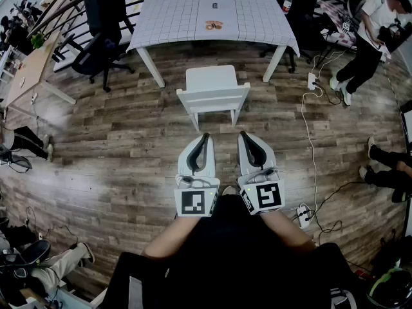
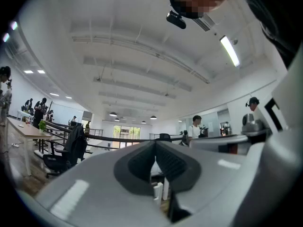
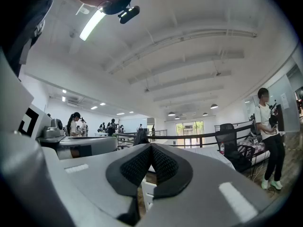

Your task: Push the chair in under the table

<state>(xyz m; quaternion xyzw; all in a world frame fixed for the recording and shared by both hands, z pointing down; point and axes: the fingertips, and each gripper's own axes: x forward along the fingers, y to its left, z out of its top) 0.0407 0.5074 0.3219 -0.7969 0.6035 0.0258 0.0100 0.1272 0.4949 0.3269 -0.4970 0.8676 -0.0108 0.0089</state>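
Dark-clothed shoulders and two bare forearms (image 1: 168, 240) are filling the bottom of the head view. They are holding the left gripper (image 1: 205, 137) and the right gripper (image 1: 243, 134) side by side and level. Both are pointing at the back of the white chair (image 1: 214, 92).

From above, each pair of jaws is looking pressed together. The left gripper view (image 2: 155, 143) and the right gripper view (image 3: 150, 146) are confirming it: the dark ribbed pads are meeting at the tip, with nothing between them.

Only the head view is giving the layout. The chair is standing out on the wood floor (image 1: 116, 147), just in front of the table (image 1: 174, 18). Its seat is not under the top, and its back is facing the person. The grippers are stopping short of it, with floor showing between.

The gripper views are looking low and far, mostly at ceiling (image 2: 142, 46). The gripper bodies are hiding nearly all of the chair, leaving a white sliver (image 3: 149, 190) below the pads. The right gripper view is adding the table's edge (image 3: 208, 152), a bottle (image 3: 221, 148) and a bystander (image 3: 267, 131).

Two small items on the table (image 1: 214, 25) are too small to identify.
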